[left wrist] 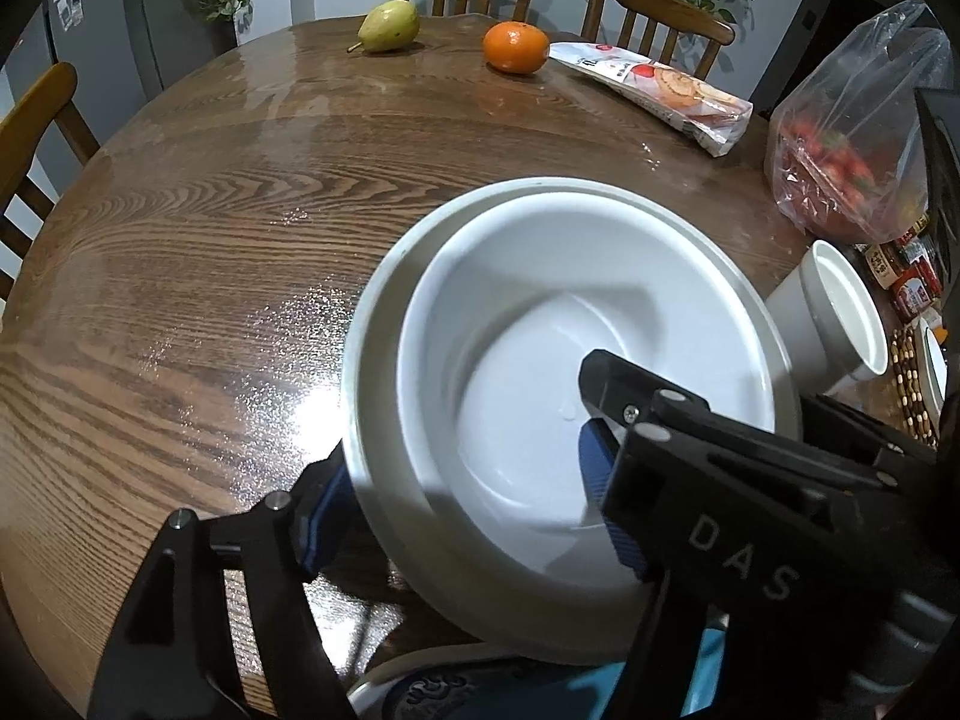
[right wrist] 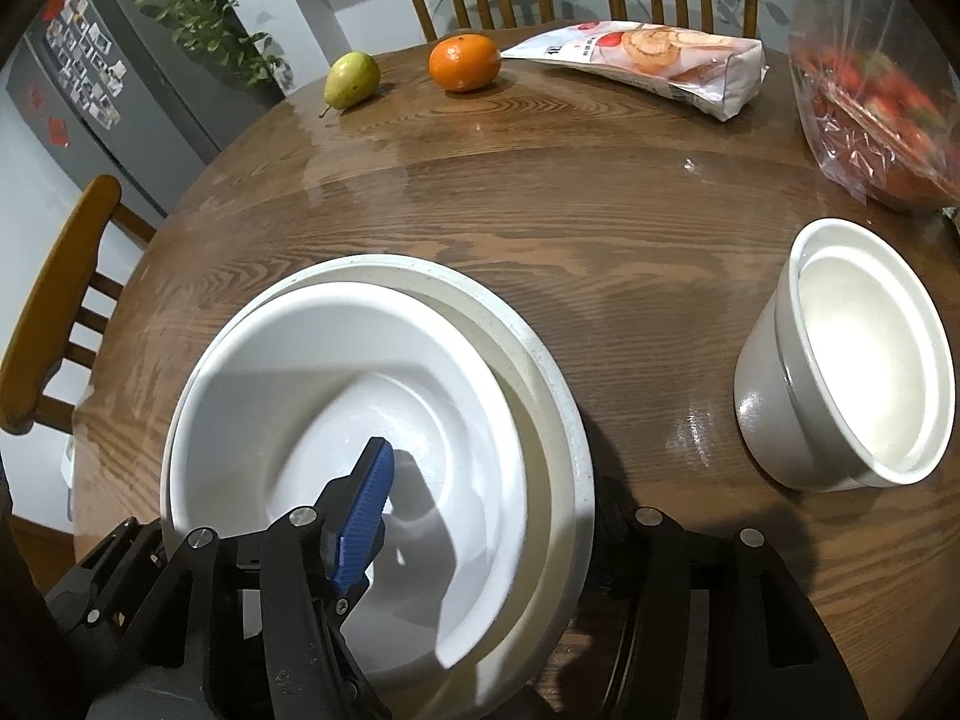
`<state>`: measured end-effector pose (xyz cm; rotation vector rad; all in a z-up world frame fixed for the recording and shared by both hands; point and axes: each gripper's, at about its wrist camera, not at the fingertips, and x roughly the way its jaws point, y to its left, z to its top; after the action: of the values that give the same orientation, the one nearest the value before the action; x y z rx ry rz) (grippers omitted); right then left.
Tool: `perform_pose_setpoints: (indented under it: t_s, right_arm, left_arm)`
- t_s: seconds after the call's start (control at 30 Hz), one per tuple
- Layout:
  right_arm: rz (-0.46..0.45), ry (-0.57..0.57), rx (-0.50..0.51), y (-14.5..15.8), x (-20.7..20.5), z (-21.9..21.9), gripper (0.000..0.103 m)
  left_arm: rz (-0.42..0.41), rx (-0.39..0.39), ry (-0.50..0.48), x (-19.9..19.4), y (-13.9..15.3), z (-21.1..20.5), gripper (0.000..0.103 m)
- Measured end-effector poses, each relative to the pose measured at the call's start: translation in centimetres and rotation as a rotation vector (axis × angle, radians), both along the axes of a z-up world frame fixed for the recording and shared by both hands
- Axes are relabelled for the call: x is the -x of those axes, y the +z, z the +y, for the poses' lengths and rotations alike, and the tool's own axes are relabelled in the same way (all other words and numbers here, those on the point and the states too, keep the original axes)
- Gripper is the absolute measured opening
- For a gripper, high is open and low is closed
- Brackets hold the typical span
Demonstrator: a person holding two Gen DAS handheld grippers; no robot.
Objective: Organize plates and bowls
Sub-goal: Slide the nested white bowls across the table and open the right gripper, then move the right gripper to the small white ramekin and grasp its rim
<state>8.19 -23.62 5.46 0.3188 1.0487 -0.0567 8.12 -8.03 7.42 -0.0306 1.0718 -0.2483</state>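
Note:
Two nested white bowls are held tilted above the round wooden table (left wrist: 198, 252): a smaller inner bowl (left wrist: 540, 312) inside a larger outer bowl (left wrist: 384, 300). My left gripper (left wrist: 462, 474) is shut on the stack's left rim, one blue-padded finger inside, the other outside. My right gripper (right wrist: 486, 516) is shut on the same stack (right wrist: 336, 396) at its right rim, one blue pad (right wrist: 366, 516) inside and the other finger outside. A deep white bowl (right wrist: 852, 372) stands on the table to the right, also in the left wrist view (left wrist: 834, 312).
A pear (left wrist: 390, 25), an orange (left wrist: 516, 47) and a snack packet (left wrist: 654, 93) lie at the far side. A plastic bag of strawberries (left wrist: 840, 144) sits at the right. A blue-patterned plate (left wrist: 420, 684) lies below the stack. Wooden chairs (right wrist: 54, 312) ring the table.

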Motion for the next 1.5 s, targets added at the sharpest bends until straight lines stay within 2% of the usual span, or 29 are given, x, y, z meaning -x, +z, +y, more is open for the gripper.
perform_pose_setpoints:
  t_s: [0.07,0.4,0.8,1.03,1.17,1.3,1.5]
  right_arm:
    - [0.003,-0.011,0.004,-0.1,0.0,-0.1,0.078]
    - [0.001,-0.013,0.0,-0.1,0.0,-0.2,0.079]
    - [0.003,-0.001,0.007,0.3,0.2,0.1,0.079]
    - [-0.072,-0.001,0.01,2.5,1.6,0.1,0.079]
    - [-0.13,0.001,0.013,4.3,2.4,-0.2,0.078]
    - [-0.192,-0.012,-0.025,6.1,3.5,-1.2,0.078]
    - [-0.295,-0.084,-0.098,8.4,5.4,-4.9,0.078]
  left_arm:
    - [-0.001,-0.002,0.002,0.0,0.0,0.0,0.072]
    - [0.005,-0.001,0.009,-0.2,-0.1,0.2,0.077]
    - [-0.004,-0.017,0.022,-0.1,0.0,0.4,0.078]
    - [-0.05,-0.006,0.031,0.7,1.3,1.0,0.078]
    - [-0.092,0.039,0.038,1.4,2.9,1.6,0.078]
    - [-0.138,0.081,0.073,2.1,4.5,2.4,0.079]
    - [-0.156,0.165,0.081,3.1,6.7,1.4,0.079]
